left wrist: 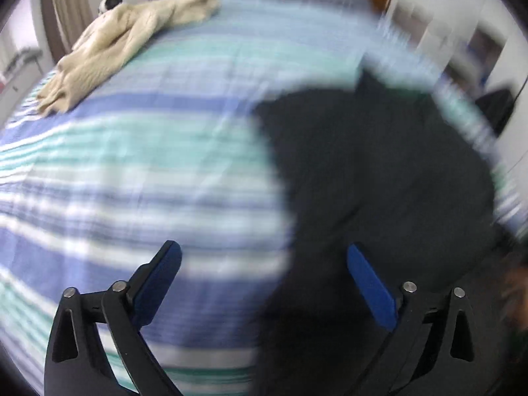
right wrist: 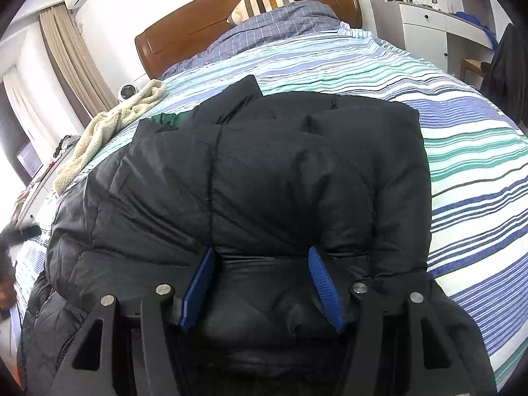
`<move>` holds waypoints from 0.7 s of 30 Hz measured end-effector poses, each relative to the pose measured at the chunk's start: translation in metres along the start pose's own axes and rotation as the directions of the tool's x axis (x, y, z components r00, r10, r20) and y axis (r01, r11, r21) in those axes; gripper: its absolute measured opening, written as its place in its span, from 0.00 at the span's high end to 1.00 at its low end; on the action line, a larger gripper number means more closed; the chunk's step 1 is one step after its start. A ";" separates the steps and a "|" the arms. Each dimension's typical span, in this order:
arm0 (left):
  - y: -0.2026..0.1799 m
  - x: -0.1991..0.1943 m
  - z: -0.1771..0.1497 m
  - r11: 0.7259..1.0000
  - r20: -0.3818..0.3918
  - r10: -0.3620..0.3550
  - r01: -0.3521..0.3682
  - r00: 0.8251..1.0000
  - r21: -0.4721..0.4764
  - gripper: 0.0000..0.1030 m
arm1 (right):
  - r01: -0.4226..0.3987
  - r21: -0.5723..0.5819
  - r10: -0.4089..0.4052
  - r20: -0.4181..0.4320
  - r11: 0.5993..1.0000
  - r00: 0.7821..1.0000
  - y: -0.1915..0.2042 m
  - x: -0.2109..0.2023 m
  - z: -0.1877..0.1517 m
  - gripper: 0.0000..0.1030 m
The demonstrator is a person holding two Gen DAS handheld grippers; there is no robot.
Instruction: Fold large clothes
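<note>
A black puffer jacket (right wrist: pixel 264 171) lies folded over on the striped bed cover (right wrist: pixel 462 132), with a bit of green lining showing at its far left corner. My right gripper (right wrist: pixel 264 280) is shut on a thick fold at the jacket's near edge, and the padding bulges between its blue pads (right wrist: pixel 321 280). The left wrist view is blurred. In it, my left gripper (left wrist: pixel 264 250) hangs wide open above the bed cover (left wrist: pixel 132 171), at the left edge of the jacket (left wrist: pixel 379 181), with nothing held between its fingers.
A cream fleece garment (right wrist: pixel 109 132) lies crumpled along the bed's far left edge, also seen in the left view (left wrist: pixel 125 39). At the head of the bed stand a wooden headboard (right wrist: pixel 231 26) and a striped pillow (right wrist: pixel 260 0). White cabinets (right wrist: pixel 425 26) stand at the right.
</note>
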State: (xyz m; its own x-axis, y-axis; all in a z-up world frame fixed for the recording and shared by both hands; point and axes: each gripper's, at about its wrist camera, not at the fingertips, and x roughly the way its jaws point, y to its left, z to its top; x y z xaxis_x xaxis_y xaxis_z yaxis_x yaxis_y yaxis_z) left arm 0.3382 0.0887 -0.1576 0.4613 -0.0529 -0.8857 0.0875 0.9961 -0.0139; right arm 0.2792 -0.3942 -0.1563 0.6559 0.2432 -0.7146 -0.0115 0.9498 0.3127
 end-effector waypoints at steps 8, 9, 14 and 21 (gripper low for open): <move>0.015 -0.004 -0.023 0.998 0.021 -0.016 0.017 1.000 -0.063 0.03 | 0.020 -0.013 -0.020 -0.003 1.000 1.000 0.003 0.002 0.001 0.41; 0.018 -0.010 -0.028 0.997 0.023 -0.023 0.024 0.999 -0.076 0.03 | 0.019 -0.013 -0.020 -0.003 1.000 1.000 0.003 0.002 0.001 0.41; 0.030 -0.031 -0.045 0.994 0.005 -0.005 0.005 1.000 -0.112 0.06 | 0.018 -0.011 -0.018 0.000 1.000 1.000 0.003 0.002 0.001 0.41; 0.008 -0.062 -0.028 0.990 0.115 -0.085 0.097 0.990 -0.100 0.04 | 0.020 -0.012 -0.020 0.002 1.000 1.000 0.003 0.001 0.001 0.41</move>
State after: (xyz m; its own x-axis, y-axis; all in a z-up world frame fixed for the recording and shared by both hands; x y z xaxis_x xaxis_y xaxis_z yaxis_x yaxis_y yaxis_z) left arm 0.2857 0.1015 -0.1162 0.5503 -0.1454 -0.8222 0.0428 0.9883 -0.1462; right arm 0.2806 -0.3912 -0.1561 0.6577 0.2234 -0.7194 -0.0075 0.9569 0.2903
